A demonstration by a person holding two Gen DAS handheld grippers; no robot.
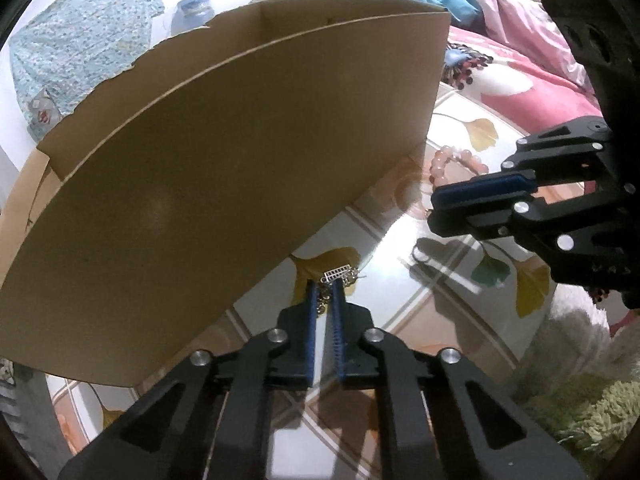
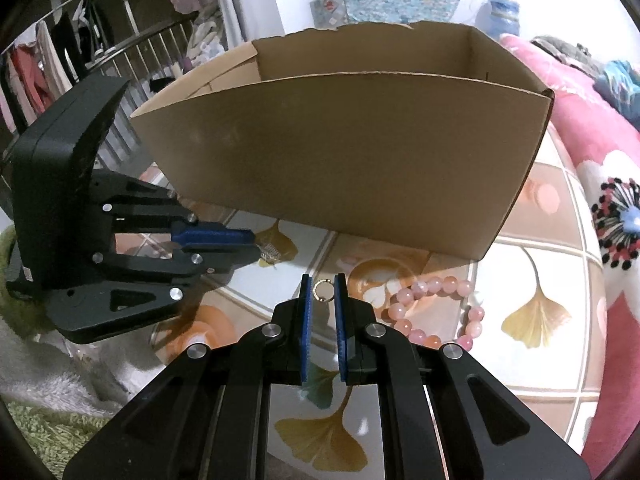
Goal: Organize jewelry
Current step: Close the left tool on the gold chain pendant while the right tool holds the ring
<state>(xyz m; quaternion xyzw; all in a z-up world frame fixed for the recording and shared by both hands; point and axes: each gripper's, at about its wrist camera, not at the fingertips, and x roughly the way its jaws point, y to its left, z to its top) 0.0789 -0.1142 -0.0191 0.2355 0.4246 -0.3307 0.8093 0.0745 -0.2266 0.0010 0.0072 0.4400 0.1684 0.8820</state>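
**Both grippers loaded, box waiting ahead**

Blue-padded fingers [image 2: 306,320] of the right gripper [image 2: 323,294] stand a narrow way apart with a small gold ring [image 2: 323,291] between their tips; the pads seem to touch its sides, so it looks pinched, though I cannot be sure. Just right of it a pink bead bracelet [image 2: 436,312] lies on the ginkgo-print tabletop [image 2: 532,316]. At the left, the left gripper [image 1: 326,288] is nearly closed on a silver chain piece [image 1: 338,276], its links bunched between the pads. Beyond both stands an open cardboard box [image 2: 340,160], its near wall tall.

Judging from this, the pickup step is in hand. Next, each piece must be lifted above that near wall and released inside; the bracelet remains to collect.
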